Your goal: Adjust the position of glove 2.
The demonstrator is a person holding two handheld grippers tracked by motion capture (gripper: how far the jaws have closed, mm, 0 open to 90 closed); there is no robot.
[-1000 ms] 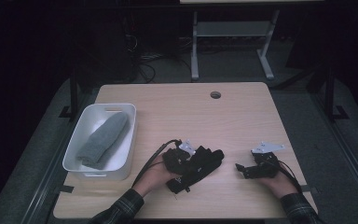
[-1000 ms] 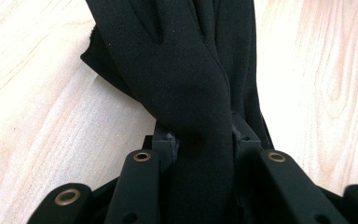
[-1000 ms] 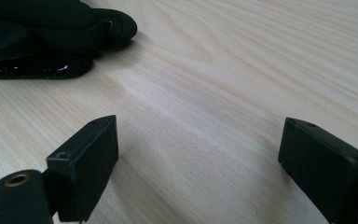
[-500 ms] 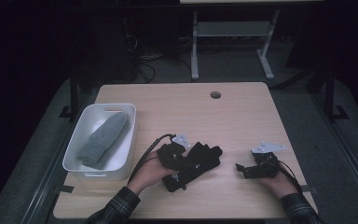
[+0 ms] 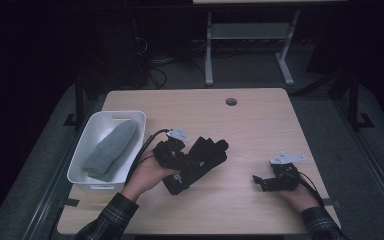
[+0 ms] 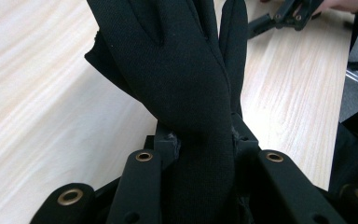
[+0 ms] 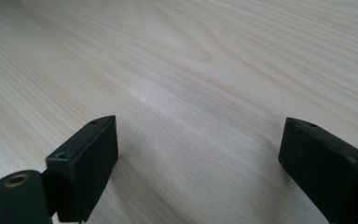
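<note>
A black glove [image 5: 202,159] hangs in my left gripper [image 5: 174,152] near the middle of the wooden table [image 5: 250,130], its fingers pointing right and away. In the left gripper view the jaws are shut on the black glove [image 6: 186,79] at its cuff end, and the left gripper [image 6: 204,138] holds it above the tabletop. My right gripper [image 5: 260,181] rests low at the table's right front, pointing left. Its jaws stand wide apart in the right gripper view, where the right gripper [image 7: 198,140] has only bare wood between them.
A white bin [image 5: 130,119] stands at the table's left edge with a grey glove-like cloth [image 5: 111,150] lying in it. A round cable hole [image 5: 231,101] sits near the far edge. The other gripper [image 6: 284,11] shows far off in the left gripper view.
My left gripper has risen with the black glove and drifted a little left toward the bin. The right gripper has stayed where it was.
</note>
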